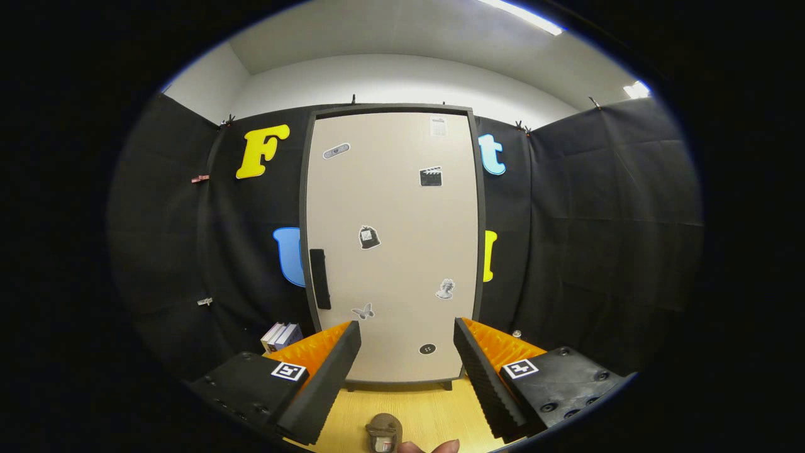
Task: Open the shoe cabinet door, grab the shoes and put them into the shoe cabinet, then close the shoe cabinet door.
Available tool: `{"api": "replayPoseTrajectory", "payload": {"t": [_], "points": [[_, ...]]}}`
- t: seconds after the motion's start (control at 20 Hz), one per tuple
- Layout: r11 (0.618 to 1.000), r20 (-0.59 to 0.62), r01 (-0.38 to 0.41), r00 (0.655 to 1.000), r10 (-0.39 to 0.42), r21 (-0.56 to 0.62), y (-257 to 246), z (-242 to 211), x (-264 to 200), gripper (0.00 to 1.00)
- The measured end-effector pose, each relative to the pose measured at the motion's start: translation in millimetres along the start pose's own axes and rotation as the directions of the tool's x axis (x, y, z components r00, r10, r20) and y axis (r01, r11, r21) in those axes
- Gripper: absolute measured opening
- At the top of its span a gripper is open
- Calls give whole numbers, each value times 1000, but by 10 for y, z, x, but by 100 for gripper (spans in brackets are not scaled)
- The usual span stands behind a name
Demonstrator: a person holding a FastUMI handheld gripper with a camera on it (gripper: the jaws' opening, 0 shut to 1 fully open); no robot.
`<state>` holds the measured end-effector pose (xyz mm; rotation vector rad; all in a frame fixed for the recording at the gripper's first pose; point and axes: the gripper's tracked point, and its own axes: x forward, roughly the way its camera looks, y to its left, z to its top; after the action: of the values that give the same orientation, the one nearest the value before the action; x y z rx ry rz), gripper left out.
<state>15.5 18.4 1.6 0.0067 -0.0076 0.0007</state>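
"Where is the shoe cabinet (393, 245)?"

"It stands straight ahead, past the gripper (407, 352), against the black cloth wall. It stands on the wooden floor (434, 412)."

"Is its door (402, 207) open?"

"No, the door is closed. It is a pale door in a dark frame. It has a dark handle (320, 279) on its left side, about halfway up. There are little stickers (369, 237) all over it."

"What is the claw doing?"

"Its two fingers are spread wide apart. Nothing is between them. They point at the bottom part of the door and do not touch it."

"Do you see a shoe?"

"There is a small brown thing (384, 433) on the floor down between the fingers. I cannot tell if it is a shoe. A fingertip (448, 447) peeks in just beside it."

"Anything else?"

"Some books (281, 336) sit on the floor to the left of the cabinet."
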Motion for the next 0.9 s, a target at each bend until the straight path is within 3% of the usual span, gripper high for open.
{"api": "replayPoseTrajectory", "payload": {"t": [0.4,0.9], "points": [[998,34,-63,997,63,13,594,90,548,97],[991,28,-124,992,123,39,1391,-98,1574,97]]}}
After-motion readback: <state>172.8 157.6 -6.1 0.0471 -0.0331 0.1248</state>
